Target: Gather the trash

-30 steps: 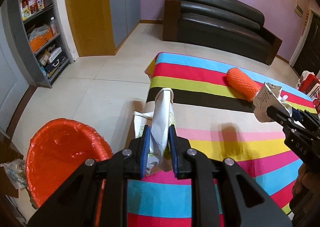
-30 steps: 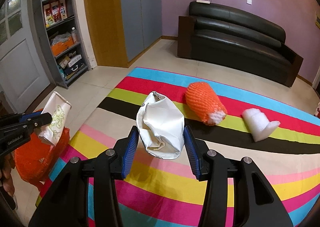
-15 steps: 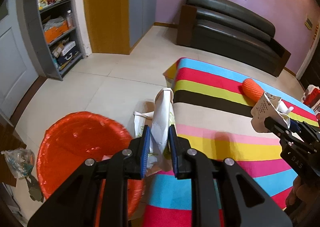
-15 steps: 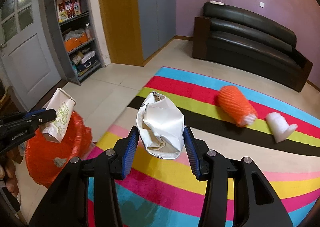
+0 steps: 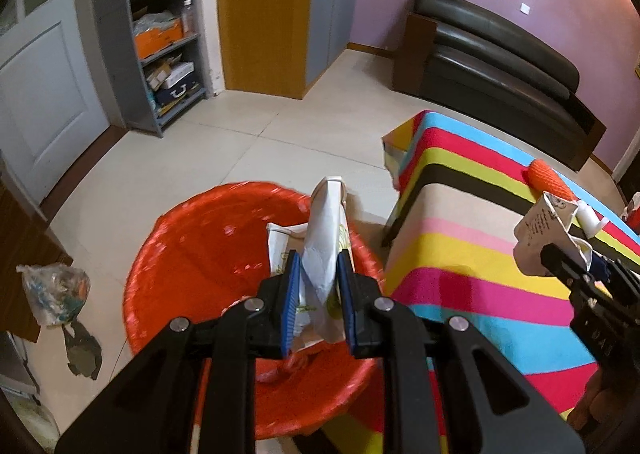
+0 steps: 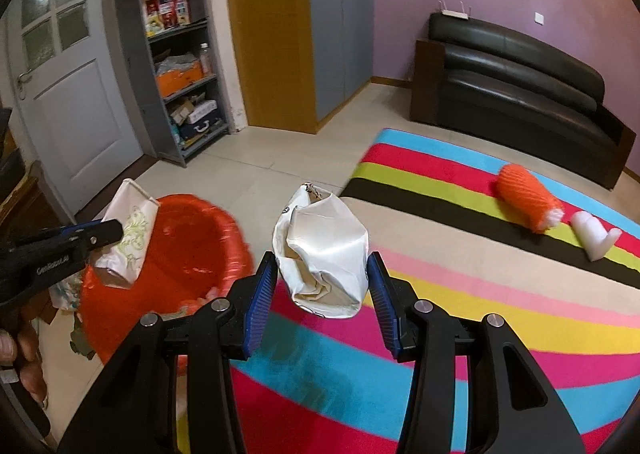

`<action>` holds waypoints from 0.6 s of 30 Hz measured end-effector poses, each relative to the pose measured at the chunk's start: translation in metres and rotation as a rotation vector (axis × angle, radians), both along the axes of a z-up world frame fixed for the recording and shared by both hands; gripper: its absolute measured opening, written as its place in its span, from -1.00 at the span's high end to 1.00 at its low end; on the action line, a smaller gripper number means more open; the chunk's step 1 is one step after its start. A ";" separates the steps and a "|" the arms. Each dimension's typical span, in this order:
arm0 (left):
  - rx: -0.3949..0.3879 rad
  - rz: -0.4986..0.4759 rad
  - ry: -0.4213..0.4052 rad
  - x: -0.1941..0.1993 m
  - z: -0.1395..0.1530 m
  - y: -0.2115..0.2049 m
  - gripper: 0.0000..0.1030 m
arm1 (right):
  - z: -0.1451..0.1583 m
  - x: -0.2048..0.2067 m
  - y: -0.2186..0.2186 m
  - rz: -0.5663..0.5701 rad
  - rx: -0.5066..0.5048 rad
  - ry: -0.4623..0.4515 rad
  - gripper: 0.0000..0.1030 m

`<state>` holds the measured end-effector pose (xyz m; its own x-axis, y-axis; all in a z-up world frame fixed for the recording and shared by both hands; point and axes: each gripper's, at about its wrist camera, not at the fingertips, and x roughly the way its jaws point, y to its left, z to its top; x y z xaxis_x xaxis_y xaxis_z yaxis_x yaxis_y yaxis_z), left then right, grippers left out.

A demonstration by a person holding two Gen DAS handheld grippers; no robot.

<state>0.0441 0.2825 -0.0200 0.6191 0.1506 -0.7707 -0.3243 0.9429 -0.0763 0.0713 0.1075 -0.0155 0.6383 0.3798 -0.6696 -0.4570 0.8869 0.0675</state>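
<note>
Tiled floor with striped rug; orange-lined bin directly beneath the left tool, which clamps a flattened paper carton; right tool grips a crumpled white bag over the rug's edge.

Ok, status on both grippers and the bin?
Left gripper shut on carton, over bin. Right gripper shut on bag, above rug, short of bin. Nothing blocking.
</note>
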 end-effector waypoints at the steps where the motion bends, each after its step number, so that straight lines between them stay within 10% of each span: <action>1: -0.004 0.008 -0.002 -0.005 0.000 0.005 0.63 | 0.000 -0.006 0.007 0.005 0.001 -0.007 0.13; 18: 0.002 0.158 -0.076 -0.059 -0.007 0.075 0.63 | -0.002 -0.060 0.105 0.114 0.008 -0.066 0.13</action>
<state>-0.0149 0.3579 -0.0271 0.6443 0.2521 -0.7220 -0.4615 0.8810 -0.1043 0.0112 0.2126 -0.0179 0.6333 0.4572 -0.6244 -0.5582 0.8287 0.0407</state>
